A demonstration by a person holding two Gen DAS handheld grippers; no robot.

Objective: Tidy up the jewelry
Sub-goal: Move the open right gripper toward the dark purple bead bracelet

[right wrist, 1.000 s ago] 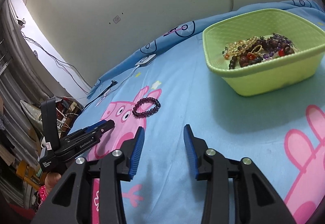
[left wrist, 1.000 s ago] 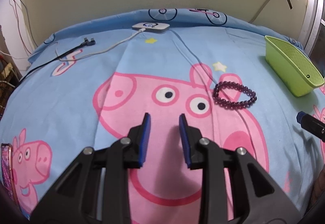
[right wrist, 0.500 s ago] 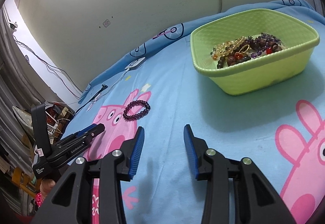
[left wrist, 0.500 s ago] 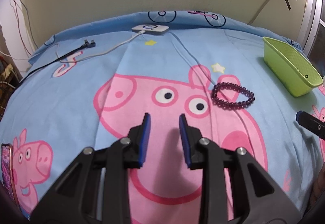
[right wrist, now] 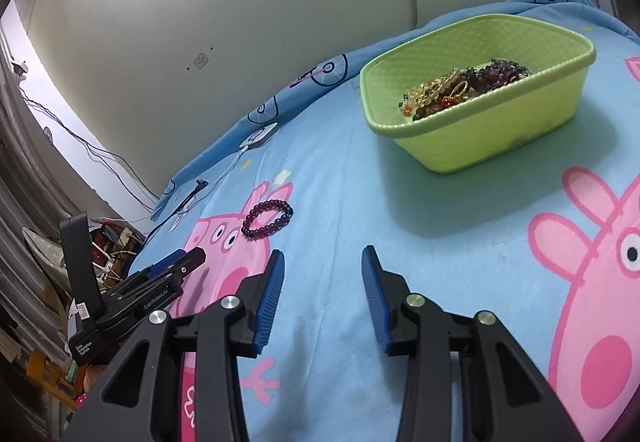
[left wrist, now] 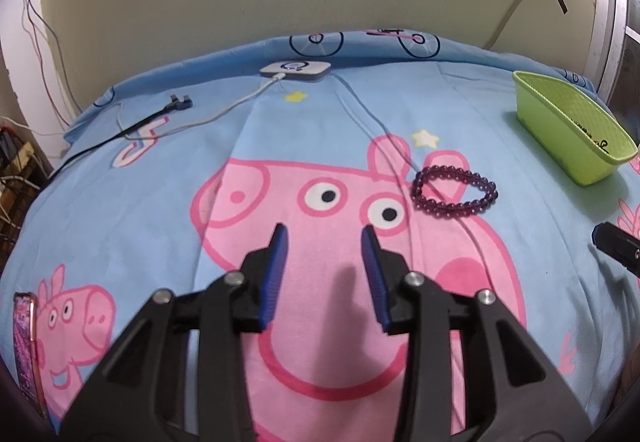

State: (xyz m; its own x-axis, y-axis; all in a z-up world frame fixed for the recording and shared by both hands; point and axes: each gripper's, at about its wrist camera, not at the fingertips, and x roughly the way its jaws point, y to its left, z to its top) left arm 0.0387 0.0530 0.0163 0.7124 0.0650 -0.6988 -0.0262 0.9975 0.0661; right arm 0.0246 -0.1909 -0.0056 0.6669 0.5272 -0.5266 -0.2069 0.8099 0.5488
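Your left hand-held gripper [left wrist: 323,238] hangs empty over the bed [left wrist: 140,201], its jaws just opened a little wider than a second ago with nothing between them; your right hand-held gripper [right wrist: 322,260] is also part open and holds nothing. Most of the jewelry [right wrist: 460,89] already lies in the green basket [right wrist: 500,137] at upper right of the right view. One purple bead bracelet [left wrist: 456,193] is left on the sheet, right of centre in the left view, and the basket has drifted leftward in the right view

light: bright, even | shadows: soft | edges: fisheye-warped, dark corners
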